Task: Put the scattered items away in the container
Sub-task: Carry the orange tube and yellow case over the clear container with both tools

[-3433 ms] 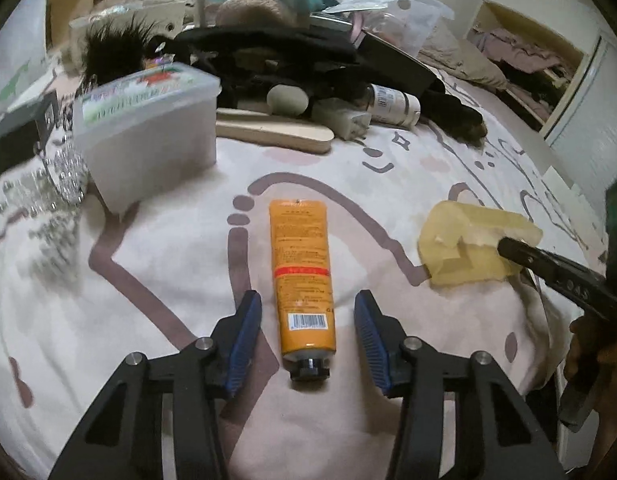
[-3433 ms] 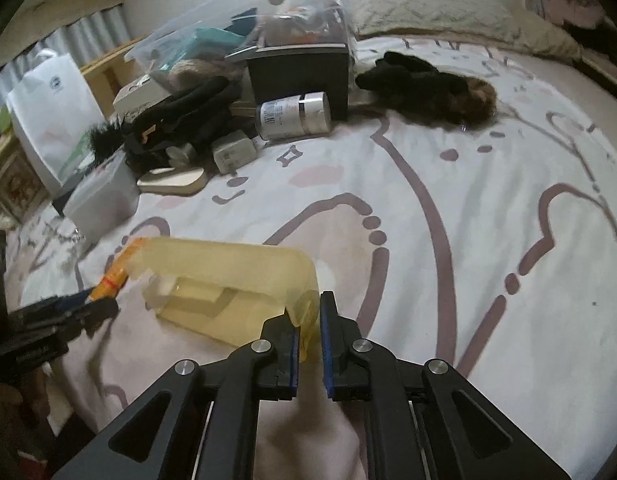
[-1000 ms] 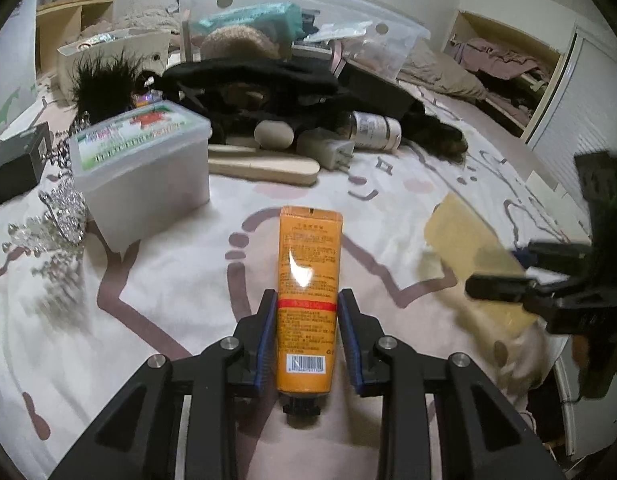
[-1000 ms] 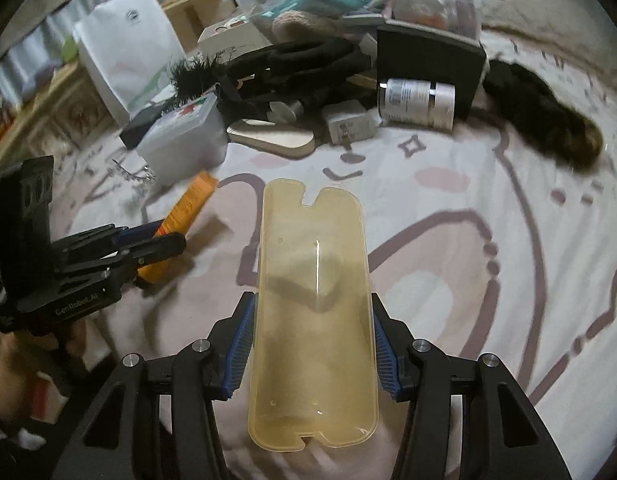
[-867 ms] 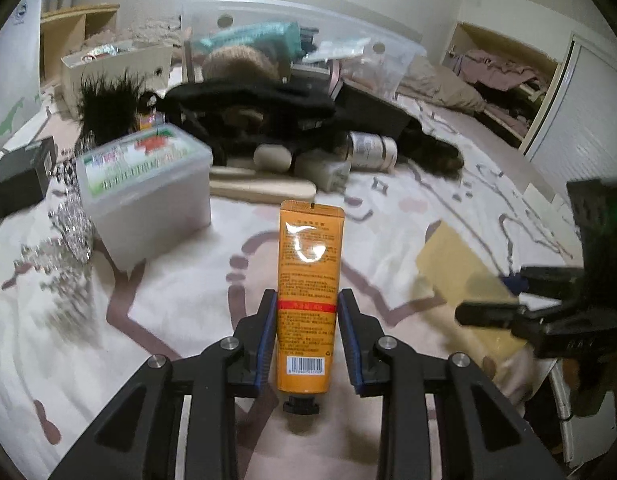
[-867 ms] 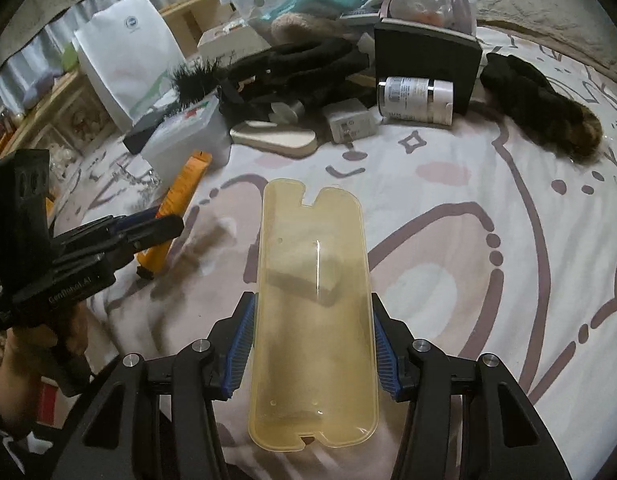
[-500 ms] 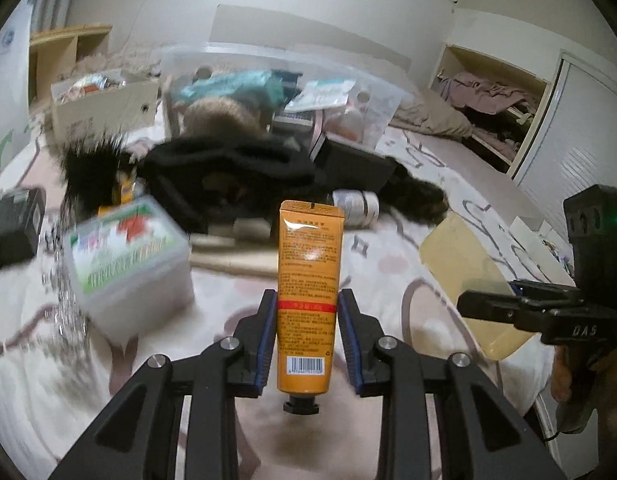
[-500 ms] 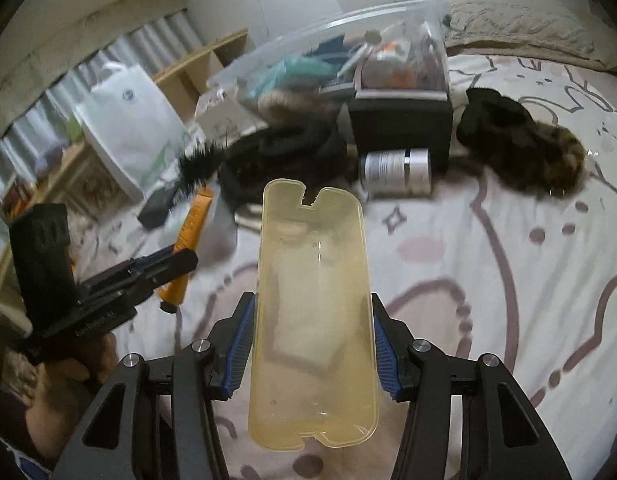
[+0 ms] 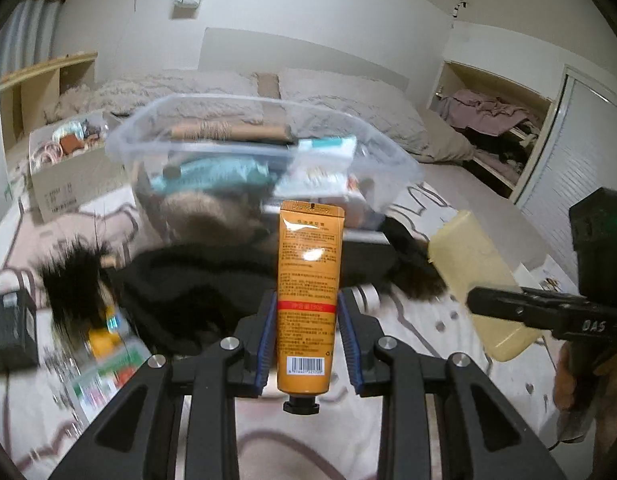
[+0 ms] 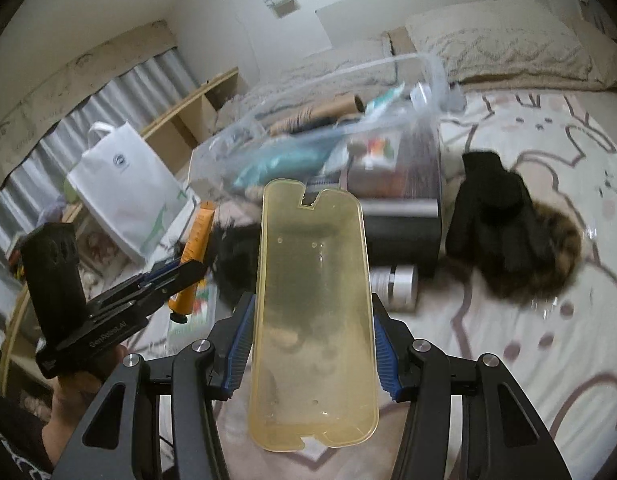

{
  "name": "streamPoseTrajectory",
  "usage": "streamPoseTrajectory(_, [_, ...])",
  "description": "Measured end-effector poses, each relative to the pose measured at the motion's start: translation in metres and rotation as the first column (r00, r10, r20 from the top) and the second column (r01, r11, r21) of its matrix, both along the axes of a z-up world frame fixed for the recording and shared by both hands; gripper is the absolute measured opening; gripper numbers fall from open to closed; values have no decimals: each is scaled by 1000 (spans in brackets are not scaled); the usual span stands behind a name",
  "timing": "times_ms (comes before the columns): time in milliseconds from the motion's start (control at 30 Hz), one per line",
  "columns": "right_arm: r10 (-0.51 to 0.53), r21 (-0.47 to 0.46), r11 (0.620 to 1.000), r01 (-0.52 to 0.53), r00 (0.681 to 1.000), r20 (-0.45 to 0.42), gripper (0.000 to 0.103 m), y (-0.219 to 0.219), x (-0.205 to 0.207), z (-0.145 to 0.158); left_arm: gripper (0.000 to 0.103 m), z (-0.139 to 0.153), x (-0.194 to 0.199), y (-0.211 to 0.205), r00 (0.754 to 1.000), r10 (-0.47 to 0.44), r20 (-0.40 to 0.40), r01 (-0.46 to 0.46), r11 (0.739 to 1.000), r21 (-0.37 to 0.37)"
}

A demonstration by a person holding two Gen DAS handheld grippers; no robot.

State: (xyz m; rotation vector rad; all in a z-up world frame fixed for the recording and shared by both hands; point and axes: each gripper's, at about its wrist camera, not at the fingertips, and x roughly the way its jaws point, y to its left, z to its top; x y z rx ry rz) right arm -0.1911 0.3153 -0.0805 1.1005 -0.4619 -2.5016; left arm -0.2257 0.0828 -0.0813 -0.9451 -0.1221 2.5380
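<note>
Two items in carriage, both lifted off the bed (image 9: 448, 320) and aimed at one container. Item one: orange tube (image 9: 309, 300), clenched by the left gripper (image 9: 308, 344) across its lower half, cap toward the camera, crimped end forward, long axis running straight ahead along the fingers. Item two: yellowish translucent lid (image 10: 314, 312), clamped at its long edges by the right gripper (image 10: 312, 356), long axis likewise pointing forward, notched end leading. Destination: clear plastic bin (image 9: 264, 160), standing on the bed directly ahead of both grippers and beyond the clutter, already holding a teal pouch (image 9: 212, 174), a cardboard roll (image 9: 228, 133) and other small goods too blurred to name. Between grippers and bin lie black fabric (image 9: 188, 276), a dark box (image 10: 404, 236) and a white-labelled bottle (image 10: 400, 284). In the left wrist view the tube's crimped end shows just below the bin's near rim; in the right wrist view the lid's notched end overlaps the near wall. Which is nearer cannot be told. Judgement: each item must clear the near rim before release, the tube going in end-first. Other stock on the bed: black gloves (image 10: 492, 208) on a fur piece (image 10: 548, 252); white paper bag (image 10: 124, 184) beside the bed.
</note>
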Motion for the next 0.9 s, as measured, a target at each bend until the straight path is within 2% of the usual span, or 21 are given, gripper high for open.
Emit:
streamPoseTrajectory(467, [35,37,999,-33,998,-59,54,11,-95,52,30,54,-94,-21,996,72,-51,-71,997,8])
streamPoseTrajectory(700, [37,13,999,-36,997,-62,54,7,-141,62,30,64,-134,-31,993,86,-86,-88,996,-29])
streamPoseTrajectory(900, [50,7,999,-49,997,-67,54,0,-172,66,30,62,-171,-44,990,112,-88,-118,990,-71])
